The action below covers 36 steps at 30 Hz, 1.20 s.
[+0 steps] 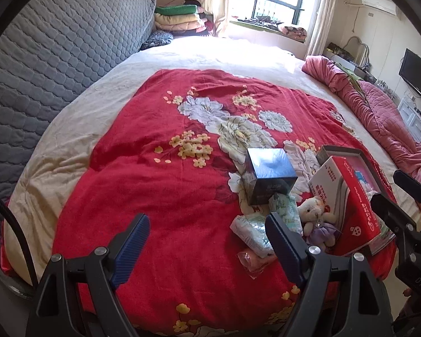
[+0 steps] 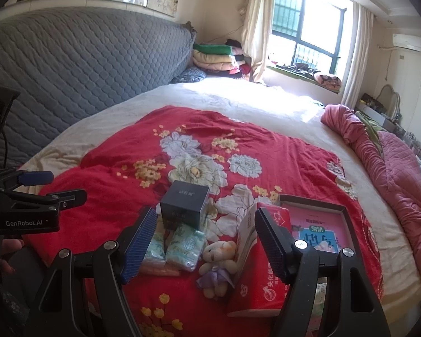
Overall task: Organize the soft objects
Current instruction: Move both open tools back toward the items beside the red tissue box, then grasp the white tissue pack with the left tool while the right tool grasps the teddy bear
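Observation:
A small cream teddy bear in a purple dress lies on the red floral quilt, between two pale green tissue packs and a red box. A pink packet lies in front of the packs. The bear and the packs also show in the left wrist view. My right gripper is open and empty, hovering just above the bear and packs. My left gripper is open and empty, left of the packs.
A dark cube box stands behind the packs. An open tray with a pink book lies right of the red box. A grey quilted headboard is at the left, a crumpled pink quilt at the right, folded blankets at the back.

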Each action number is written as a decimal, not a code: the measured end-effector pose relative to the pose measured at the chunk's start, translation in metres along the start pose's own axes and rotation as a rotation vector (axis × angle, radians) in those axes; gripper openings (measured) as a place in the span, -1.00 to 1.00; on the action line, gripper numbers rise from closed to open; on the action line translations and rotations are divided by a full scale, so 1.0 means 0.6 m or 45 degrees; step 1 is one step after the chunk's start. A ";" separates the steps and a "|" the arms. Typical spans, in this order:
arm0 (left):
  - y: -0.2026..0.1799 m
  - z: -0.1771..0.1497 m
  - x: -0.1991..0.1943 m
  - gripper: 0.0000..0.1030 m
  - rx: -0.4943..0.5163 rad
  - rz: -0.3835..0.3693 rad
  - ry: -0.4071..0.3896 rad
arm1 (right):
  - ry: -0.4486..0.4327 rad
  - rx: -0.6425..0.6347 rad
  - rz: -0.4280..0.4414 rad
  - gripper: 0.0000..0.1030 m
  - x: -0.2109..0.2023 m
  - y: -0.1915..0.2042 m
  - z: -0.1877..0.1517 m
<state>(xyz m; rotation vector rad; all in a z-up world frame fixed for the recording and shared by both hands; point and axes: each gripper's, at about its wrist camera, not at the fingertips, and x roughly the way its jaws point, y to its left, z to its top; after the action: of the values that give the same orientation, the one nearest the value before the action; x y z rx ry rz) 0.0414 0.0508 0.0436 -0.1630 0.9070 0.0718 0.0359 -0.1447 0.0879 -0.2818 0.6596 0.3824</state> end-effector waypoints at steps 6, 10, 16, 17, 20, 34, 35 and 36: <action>-0.013 -0.020 0.052 0.63 0.004 -0.045 0.107 | 0.092 -0.062 0.027 0.43 0.039 0.014 -0.034; -0.019 -0.024 0.076 0.63 -0.005 -0.087 0.150 | 0.149 -0.090 0.029 0.43 0.059 0.014 -0.057; -0.024 -0.019 0.115 0.63 -0.045 -0.144 0.225 | 0.218 -0.141 -0.006 0.43 0.089 0.014 -0.082; -0.022 -0.017 0.121 0.63 -0.056 -0.159 0.238 | 0.228 -0.153 -0.012 0.43 0.095 0.014 -0.087; -0.018 -0.011 0.142 0.63 -0.099 -0.189 0.269 | 0.272 -0.196 -0.044 0.43 0.117 0.018 -0.098; -0.024 -0.009 0.211 0.63 -0.132 -0.265 0.386 | 0.353 -0.434 -0.202 0.43 0.189 0.049 -0.146; -0.025 -0.010 0.215 0.63 -0.130 -0.273 0.395 | 0.355 -0.455 -0.218 0.43 0.195 0.051 -0.149; -0.026 -0.011 0.218 0.63 -0.134 -0.280 0.404 | 0.357 -0.473 -0.231 0.43 0.200 0.052 -0.152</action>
<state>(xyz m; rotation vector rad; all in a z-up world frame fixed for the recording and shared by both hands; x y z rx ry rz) 0.1187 0.0335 -0.0620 -0.3790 1.1965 -0.1141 0.0604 -0.1203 -0.0621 -0.7537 0.8292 0.2910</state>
